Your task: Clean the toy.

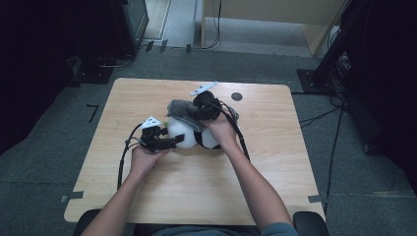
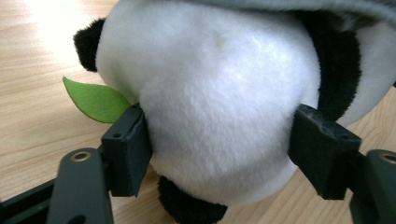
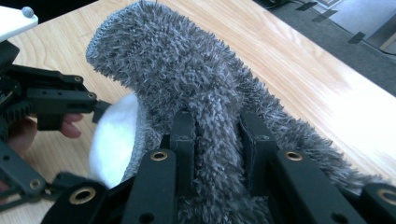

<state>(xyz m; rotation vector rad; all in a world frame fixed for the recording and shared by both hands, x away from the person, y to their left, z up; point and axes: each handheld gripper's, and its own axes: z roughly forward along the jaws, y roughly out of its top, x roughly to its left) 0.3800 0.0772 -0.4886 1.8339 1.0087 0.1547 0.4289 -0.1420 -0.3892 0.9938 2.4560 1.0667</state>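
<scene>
Panda plush (image 1: 189, 133) lay on the table (image 1: 196, 187), straddled by my left gripper (image 2: 219, 144), jaws wide and hugging its white body. Grey fuzzy cloth (image 3: 196, 84) was draped just above, pinched in my right gripper (image 3: 217, 135), its length running away from the jaws.

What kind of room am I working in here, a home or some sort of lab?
Most likely a lab or recording space, not a home: one bare wooden table on grey carpet, loose cables running across the floor, tape marks on it, and dark equipment stands around the edges.
</scene>
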